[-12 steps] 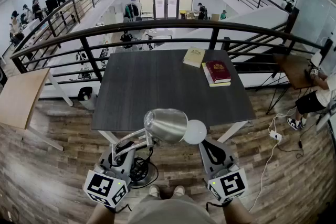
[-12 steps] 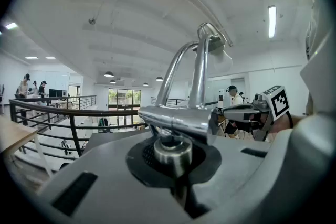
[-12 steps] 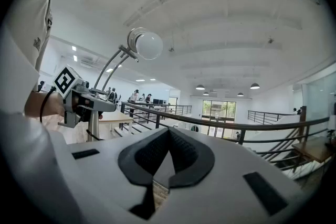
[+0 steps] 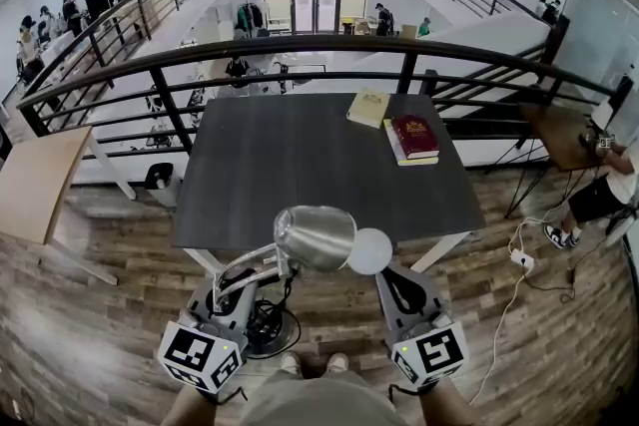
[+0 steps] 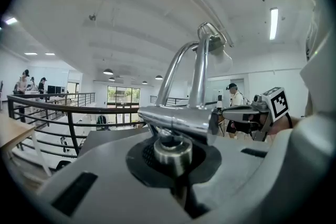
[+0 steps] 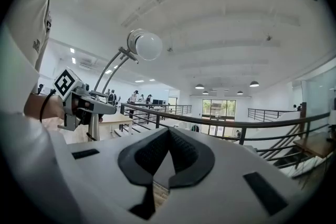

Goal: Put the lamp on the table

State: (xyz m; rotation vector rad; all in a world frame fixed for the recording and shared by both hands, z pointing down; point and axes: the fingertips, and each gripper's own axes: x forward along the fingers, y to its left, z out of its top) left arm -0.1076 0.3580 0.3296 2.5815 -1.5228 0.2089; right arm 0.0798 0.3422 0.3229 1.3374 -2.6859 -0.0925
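Note:
A silver desk lamp [image 4: 316, 236] with a white bulb [image 4: 370, 251] hangs in the air in front of the dark grey table [image 4: 300, 175], just short of its near edge. My left gripper [image 4: 238, 279] is shut on the lamp's chrome stem joint [image 5: 173, 148]. From there its two arms rise to the head [image 5: 216, 50]. The lamp's round black base [image 4: 268, 327] hangs below, over the floor. My right gripper [image 4: 401, 274] is beside the lamp, shut and empty, its pads [image 6: 149, 152] meeting at the tip. In the right gripper view, the bulb [image 6: 147, 44] and the left gripper [image 6: 79, 105] are at the left.
A red book [image 4: 412, 136] on a yellow one and a tan book [image 4: 369, 107] lie at the table's far right. A black railing [image 4: 329, 47] runs behind the table. A wooden table [image 4: 35, 185] stands at the left, and a seated person [image 4: 599, 190] and a power strip [image 4: 524, 259] are at the right.

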